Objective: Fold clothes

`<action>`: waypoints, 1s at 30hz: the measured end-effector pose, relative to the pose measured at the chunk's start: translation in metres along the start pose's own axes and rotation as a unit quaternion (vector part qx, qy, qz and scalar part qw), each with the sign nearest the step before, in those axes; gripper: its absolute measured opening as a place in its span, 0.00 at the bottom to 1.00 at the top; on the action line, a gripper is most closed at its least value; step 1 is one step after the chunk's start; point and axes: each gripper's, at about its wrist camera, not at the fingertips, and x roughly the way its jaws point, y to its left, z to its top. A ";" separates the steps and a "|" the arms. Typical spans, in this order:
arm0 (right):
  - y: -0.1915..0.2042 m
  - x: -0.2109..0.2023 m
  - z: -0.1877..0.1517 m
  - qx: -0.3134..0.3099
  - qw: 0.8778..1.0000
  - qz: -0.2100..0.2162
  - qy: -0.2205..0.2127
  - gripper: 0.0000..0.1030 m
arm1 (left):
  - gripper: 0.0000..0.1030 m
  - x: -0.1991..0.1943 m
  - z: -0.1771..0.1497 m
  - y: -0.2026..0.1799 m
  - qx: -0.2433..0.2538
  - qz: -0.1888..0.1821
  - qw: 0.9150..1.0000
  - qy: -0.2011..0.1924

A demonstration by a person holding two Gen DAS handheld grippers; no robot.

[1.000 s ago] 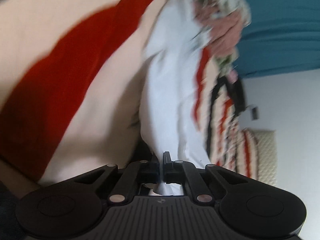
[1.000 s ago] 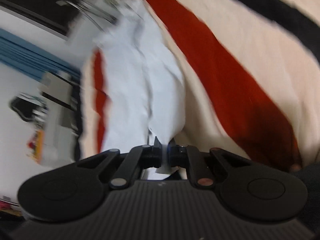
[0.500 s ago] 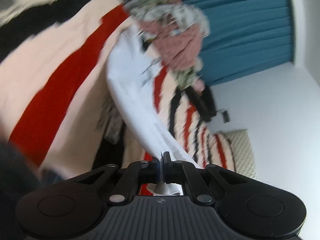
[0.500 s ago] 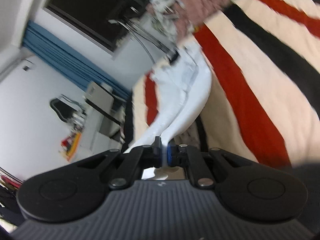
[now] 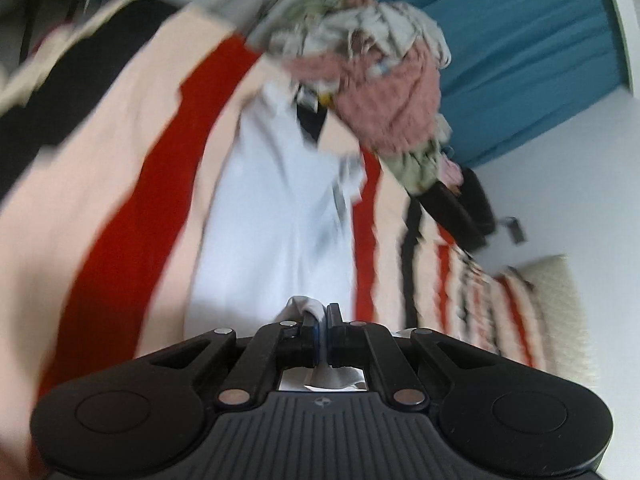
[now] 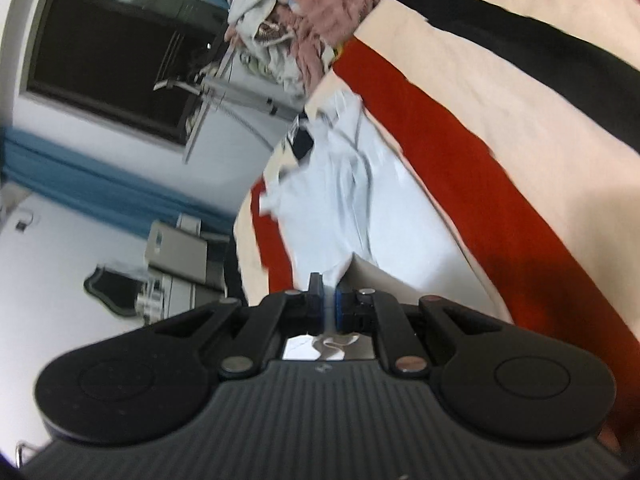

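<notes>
A white garment (image 5: 272, 216) lies stretched out along a bed covered by a cream, red and black striped blanket (image 5: 132, 200). My left gripper (image 5: 323, 316) is shut on its near edge, with white cloth bunched between the pads. In the right wrist view the same white garment (image 6: 352, 208) runs away from my right gripper (image 6: 329, 296), which is shut on another part of its near edge. The far end of the garment reaches a heap of clothes, and both views are motion-blurred.
A heap of unfolded clothes (image 5: 380, 80) with a pink knitted piece on top sits at the far end of the bed, also seen as the clothes pile (image 6: 304, 12). Behind are a blue curtain (image 5: 520, 52), a dark window (image 6: 112, 48), a cream pillow (image 5: 560, 300) and grey furniture (image 6: 176, 256).
Both grippers have pulled back and risen with the white garment, which was lifted into a taut band and now lies spread longer and flatter on the blanket. The clothes heap looks farther off.
</notes>
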 end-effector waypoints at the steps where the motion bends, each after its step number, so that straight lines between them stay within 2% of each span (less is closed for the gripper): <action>1: 0.001 0.022 0.012 -0.005 1.000 -0.002 -0.008 0.09 | 0.04 0.016 0.013 -0.004 0.014 0.007 1.000 -0.016; 4: -0.001 0.076 0.035 -0.057 0.998 -0.020 -0.029 0.09 | 0.04 0.063 0.045 -0.008 0.057 0.027 0.996 -0.059; 8: -0.010 0.145 0.057 -0.141 0.988 -0.036 -0.049 0.09 | 0.04 0.130 0.069 0.000 0.110 0.066 0.988 -0.089; 11: -0.020 0.184 0.061 -0.190 0.979 -0.054 -0.042 0.09 | 0.04 0.175 0.069 0.016 0.129 0.091 0.984 -0.087; 14: -0.027 0.211 0.054 -0.238 0.967 -0.082 -0.028 0.09 | 0.04 0.205 0.064 0.035 0.156 0.115 0.979 -0.067; 16: -0.030 0.224 0.048 -0.268 0.958 -0.099 -0.020 0.10 | 0.04 0.216 0.058 0.040 0.173 0.121 0.976 -0.050; 19: -0.023 0.221 0.041 -0.290 0.950 -0.110 -0.025 0.11 | 0.07 0.218 0.054 0.035 0.197 0.129 0.971 -0.049; 20: -0.020 0.219 0.040 -0.295 0.948 -0.114 -0.026 0.14 | 0.11 0.216 0.052 0.032 0.205 0.129 0.969 -0.049; 21: -0.017 0.216 0.039 -0.300 0.946 -0.118 -0.026 0.16 | 0.22 0.213 0.050 0.030 0.213 0.129 0.967 -0.050; 22: -0.012 0.211 0.037 -0.303 0.945 -0.118 -0.022 0.27 | 0.29 0.210 0.048 0.027 0.220 0.128 0.966 -0.051; 23: -0.008 0.206 0.036 -0.307 0.944 -0.117 -0.017 0.43 | 0.45 0.200 0.043 0.022 0.225 0.123 0.965 -0.057; 24: -0.003 0.197 0.032 -0.314 0.943 -0.108 -0.021 0.52 | 0.56 0.190 0.038 0.018 0.229 0.117 0.964 -0.064; 25: 0.001 0.189 0.028 -0.320 0.942 -0.099 -0.025 0.70 | 0.60 0.180 0.033 0.013 0.233 0.113 0.963 -0.075; 26: 0.007 0.175 0.021 -0.330 0.939 -0.091 -0.038 0.79 | 0.65 0.168 0.028 0.006 0.238 0.110 0.961 -0.085; 27: 0.014 0.160 0.014 -0.340 0.935 -0.082 -0.052 0.81 | 0.74 0.158 0.022 -0.001 0.245 0.111 0.958 -0.096; 29: 0.026 0.137 0.001 -0.361 0.927 -0.076 -0.067 0.81 | 0.83 0.136 0.008 -0.015 0.263 0.115 0.951 -0.117; 30: 0.032 0.125 -0.006 -0.371 0.923 -0.074 -0.072 0.81 | 0.84 0.124 0.000 -0.023 0.275 0.114 0.946 -0.127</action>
